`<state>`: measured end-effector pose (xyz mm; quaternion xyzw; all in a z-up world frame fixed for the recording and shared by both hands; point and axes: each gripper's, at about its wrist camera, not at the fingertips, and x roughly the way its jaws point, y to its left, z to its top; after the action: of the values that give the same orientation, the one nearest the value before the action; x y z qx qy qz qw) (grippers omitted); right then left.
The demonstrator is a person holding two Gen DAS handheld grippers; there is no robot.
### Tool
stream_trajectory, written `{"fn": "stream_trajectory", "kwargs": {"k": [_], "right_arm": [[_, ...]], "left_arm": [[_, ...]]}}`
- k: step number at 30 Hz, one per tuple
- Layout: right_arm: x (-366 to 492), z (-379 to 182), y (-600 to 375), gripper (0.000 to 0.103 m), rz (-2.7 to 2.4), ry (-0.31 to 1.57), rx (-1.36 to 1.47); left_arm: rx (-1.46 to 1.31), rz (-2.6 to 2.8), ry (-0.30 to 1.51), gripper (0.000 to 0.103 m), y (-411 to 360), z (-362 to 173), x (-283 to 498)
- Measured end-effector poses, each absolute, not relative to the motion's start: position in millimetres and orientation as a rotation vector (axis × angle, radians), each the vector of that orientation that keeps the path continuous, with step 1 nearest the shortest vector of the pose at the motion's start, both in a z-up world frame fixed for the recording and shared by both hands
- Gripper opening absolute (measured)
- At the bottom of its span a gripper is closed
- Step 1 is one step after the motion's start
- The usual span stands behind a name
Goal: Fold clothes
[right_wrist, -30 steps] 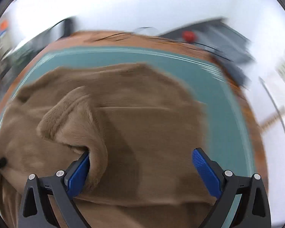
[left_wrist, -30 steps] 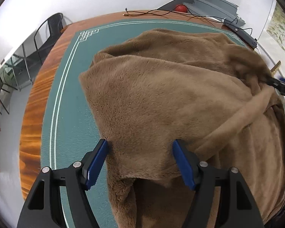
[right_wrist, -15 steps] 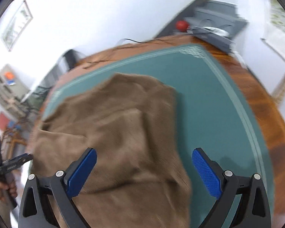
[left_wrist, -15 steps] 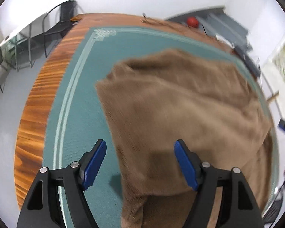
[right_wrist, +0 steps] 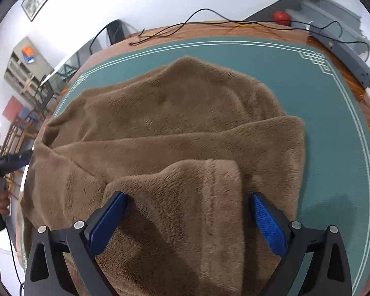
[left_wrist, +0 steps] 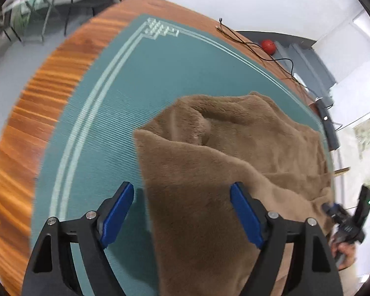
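Observation:
A brown fleece garment (left_wrist: 222, 162) lies partly folded on the green mat (left_wrist: 106, 113); it also fills the right wrist view (right_wrist: 175, 123). My left gripper (left_wrist: 182, 212) is open, above the garment's left edge, with nothing between the pads. My right gripper (right_wrist: 187, 219) is open, its blue pads (right_wrist: 266, 224) either side of a folded sleeve end (right_wrist: 185, 197) lying on top. The right gripper also shows at the right edge of the left wrist view (left_wrist: 347, 222), and the left gripper at the left edge of the right wrist view (right_wrist: 7, 162).
The mat (right_wrist: 333, 123) covers a round wooden table (left_wrist: 24, 128). Black cables (right_wrist: 209, 22) and a grey power strip (right_wrist: 342, 56) lie at the far edge. A red ball (left_wrist: 268, 46) sits behind. Chairs (left_wrist: 37, 12) stand beyond the table.
Both grippers pulled back and swung; the right let go of the sleeve fold, which now lies flat on the garment. The left view turned leftward, showing more mat.

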<state>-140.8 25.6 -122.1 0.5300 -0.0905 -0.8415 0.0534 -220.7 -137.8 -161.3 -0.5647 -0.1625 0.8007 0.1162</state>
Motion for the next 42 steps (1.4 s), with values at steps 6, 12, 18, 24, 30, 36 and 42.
{"fn": "stream_trajectory", "kwargs": {"k": [6,12,18,24,30,36,42], "right_arm": [[-133,-114,28,0.031,-2.555,-0.346,1.562],[-108,-58,33,0.027,-2.708,-0.433,1.274],[-130,-77,29,0.031,-2.733,-0.397,1.36],[-118,-90,79,0.037,-2.901,-0.642,1.451],[-112,-73,85,0.037,-2.922,-0.553,1.441],[-113,-75,35,0.037,-2.754,-0.357,1.372],[-113,-123,14,0.037,-2.665,-0.236,1.561]], "left_arm": [[-1.628,2.33,-0.561,0.034,-130,-163,-226],[-1.496,2.464,-0.558,0.021,-128,-132,-214],[-1.48,2.606,-0.366,0.021,-118,-123,-218],[-1.611,2.615,-0.373,0.024,-142,-148,-222],[-1.604,2.642,-0.252,0.029,-127,-135,-219],[-1.54,2.733,-0.204,0.051,-126,-103,-207],[-1.453,2.673,-0.302,0.06,-124,-90,-175]]}}
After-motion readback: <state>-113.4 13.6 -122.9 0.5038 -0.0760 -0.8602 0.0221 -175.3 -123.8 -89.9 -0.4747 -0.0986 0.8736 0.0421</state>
